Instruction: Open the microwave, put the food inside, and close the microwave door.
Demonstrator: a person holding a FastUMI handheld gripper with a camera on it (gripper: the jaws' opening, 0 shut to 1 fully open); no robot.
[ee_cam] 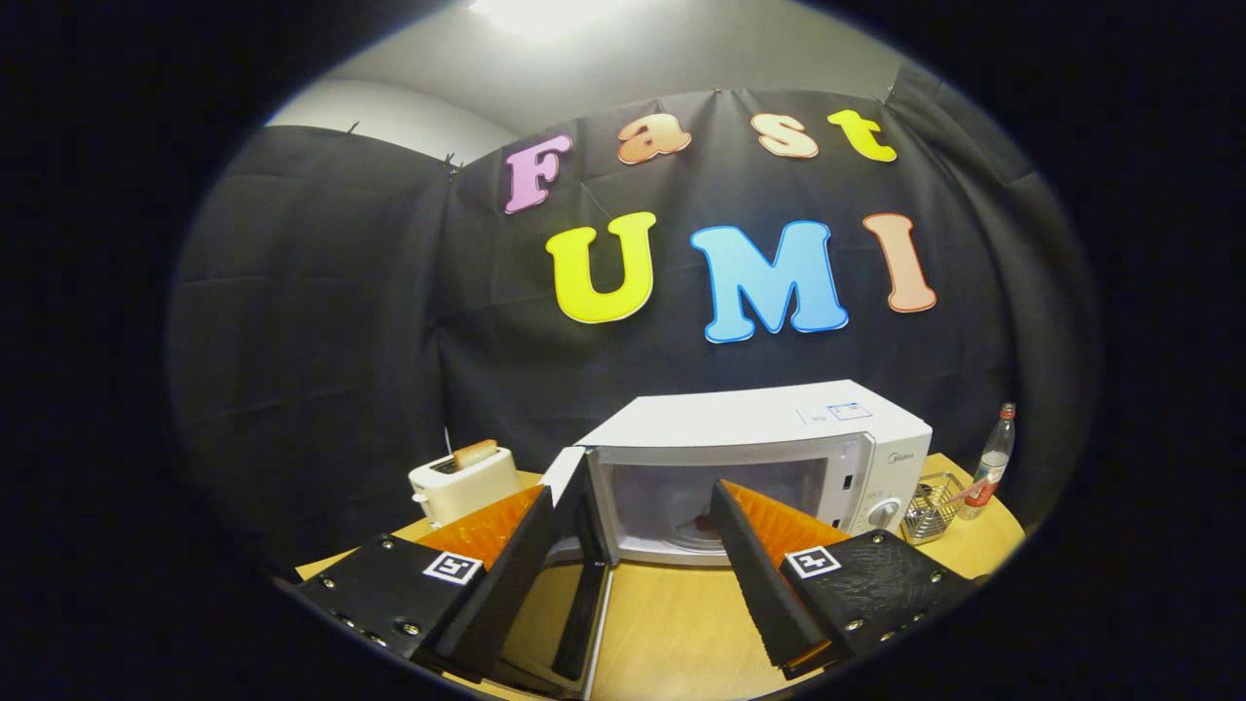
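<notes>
A pale toaster (462, 484) stands on the wooden table (672, 623) with a slice of toast (475, 453) sticking up out of its slot. At the table's far side sits a small wire basket (930, 506), and just beside it a clear plastic bottle (991, 465) with a red label and a red cap stands upright. Black cloth (321, 321) hangs behind everything.

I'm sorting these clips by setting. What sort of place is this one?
Likely a staged kitchen corner in a recording booth: a microwave with its door open, a toaster holding bread and a bottle share a wooden table before a black cloth wall. The tongs are open, empty.
</notes>
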